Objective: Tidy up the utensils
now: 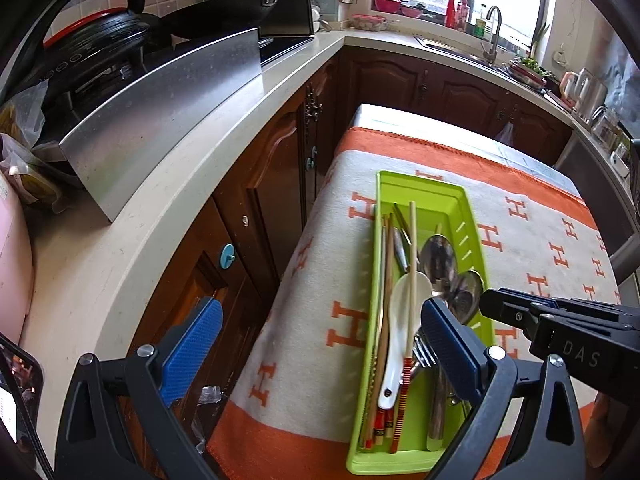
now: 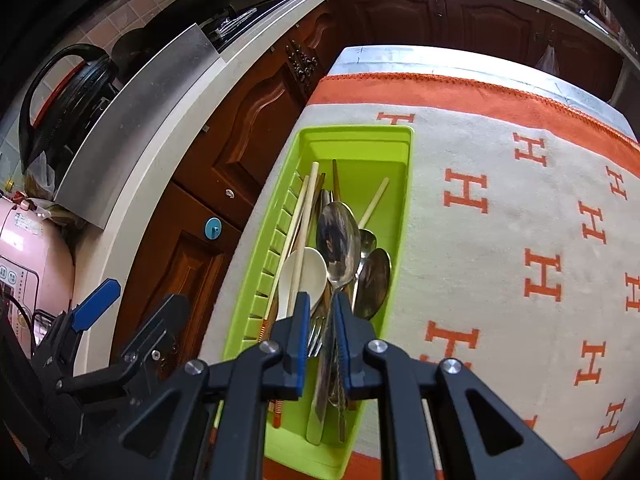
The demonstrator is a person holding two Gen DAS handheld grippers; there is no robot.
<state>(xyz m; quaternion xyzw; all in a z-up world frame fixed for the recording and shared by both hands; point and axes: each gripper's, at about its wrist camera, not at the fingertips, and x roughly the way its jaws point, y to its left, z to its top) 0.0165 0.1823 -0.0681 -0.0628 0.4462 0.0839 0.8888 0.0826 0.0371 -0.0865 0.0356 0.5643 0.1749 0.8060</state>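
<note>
A lime-green tray (image 1: 420,180) (image 2: 352,130) lies on the orange-and-white cloth and holds mixed utensils. In it are wooden chopsticks (image 1: 412,240) (image 2: 308,200), a white ceramic spoon (image 1: 404,300) (image 2: 310,268), a large metal spoon (image 1: 438,258) (image 2: 338,240), a smaller spoon (image 2: 374,280) and a fork (image 1: 424,350) (image 2: 316,336). My left gripper (image 1: 320,332) stands wide open over the tray's near left side, nothing between its pads. My right gripper (image 2: 322,308) (image 1: 492,306) hovers over the tray's near end, jaws only slightly apart. Metal handles show through the gap, untouched by the pads.
The cloth (image 2: 500,240) covers a small table with free room right of the tray. A pale counter (image 1: 160,208) runs along the left with a steel guard (image 1: 160,120), a black kettle (image 1: 100,28) and a pan. Dark wooden cabinets (image 2: 248,120) stand below it.
</note>
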